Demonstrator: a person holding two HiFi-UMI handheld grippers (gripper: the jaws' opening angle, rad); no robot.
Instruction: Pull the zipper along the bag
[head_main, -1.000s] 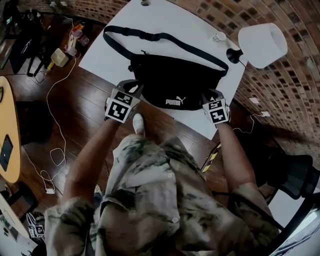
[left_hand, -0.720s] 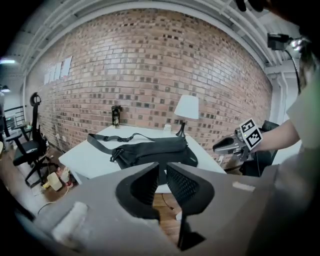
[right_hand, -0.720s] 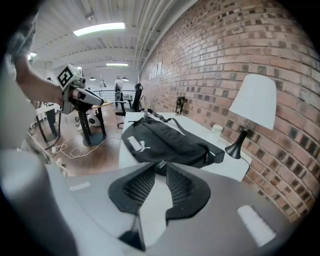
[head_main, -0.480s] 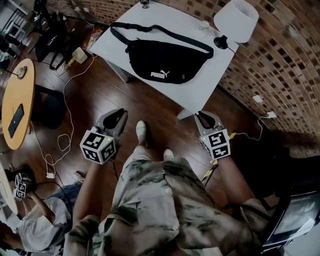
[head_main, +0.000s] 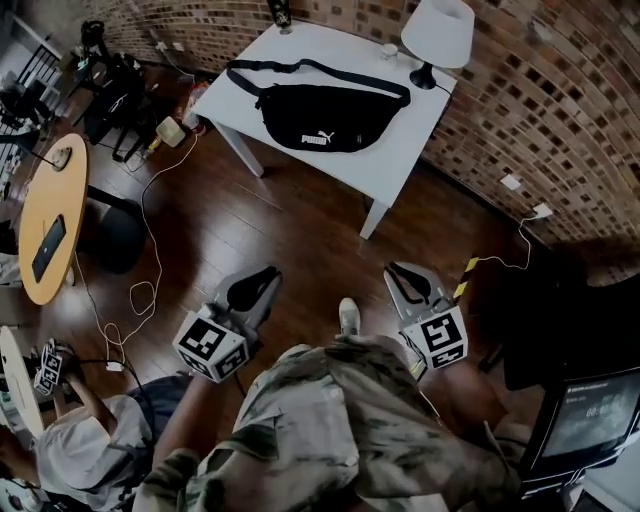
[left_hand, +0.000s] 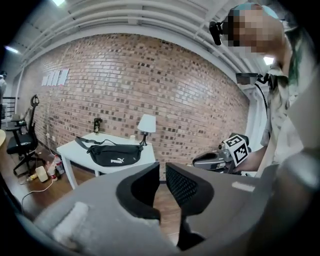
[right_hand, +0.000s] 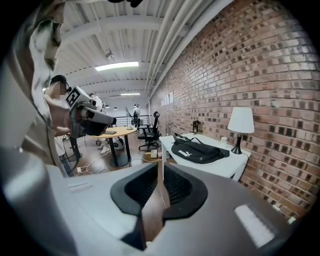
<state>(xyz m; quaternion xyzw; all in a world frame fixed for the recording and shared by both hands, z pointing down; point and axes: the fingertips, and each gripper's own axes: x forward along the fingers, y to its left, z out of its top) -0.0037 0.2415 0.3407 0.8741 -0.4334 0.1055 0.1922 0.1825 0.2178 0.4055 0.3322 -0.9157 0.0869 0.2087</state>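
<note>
Lying flat on the white table (head_main: 400, 165) at the upper centre of the head view, the black fabric bag (head_main: 325, 118) runs its long axis left to right, its rounded belly and white logo toward the lower frame and its webbing strap arched above. Lower down, well apart from it, the left gripper (head_main: 262, 275) and right gripper (head_main: 398, 270) are each closed to a thin slit, empty.

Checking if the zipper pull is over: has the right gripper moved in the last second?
Yes. The right gripper has drawn back from the bag on the white table and is now over the wooden floor.
</note>
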